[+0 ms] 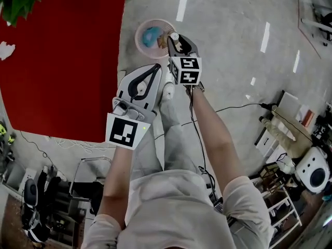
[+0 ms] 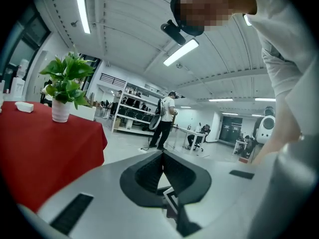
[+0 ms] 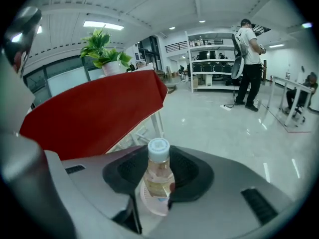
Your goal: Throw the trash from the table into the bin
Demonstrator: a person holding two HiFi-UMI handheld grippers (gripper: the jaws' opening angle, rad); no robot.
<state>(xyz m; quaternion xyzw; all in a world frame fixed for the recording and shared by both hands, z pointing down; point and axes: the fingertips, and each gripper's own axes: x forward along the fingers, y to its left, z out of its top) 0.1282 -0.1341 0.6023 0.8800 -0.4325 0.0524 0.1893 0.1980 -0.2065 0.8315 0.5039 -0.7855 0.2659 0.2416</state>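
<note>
My right gripper [image 1: 176,39] is shut on a small clear plastic bottle [image 3: 158,176] with a white cap [image 1: 175,37] and pale liquid inside, gripped at its body with the cap pointing away from me. It hangs beside the rim of the round pink bin [image 1: 141,33] on the floor. Something blue [image 1: 151,35] lies inside the bin, and part of the bin [image 3: 149,205] shows under the bottle in the right gripper view. My left gripper [image 1: 154,68] is lower left of the right one, near the table's corner. Its pads [image 2: 149,171] meet with nothing between them.
The table with the red cloth [image 1: 62,56] fills the left side and bears a potted plant [image 2: 65,86] and a small white object [image 2: 24,106]. A cable [image 1: 228,108] runs across the grey floor. Shelves and a standing person [image 3: 247,63] are far off.
</note>
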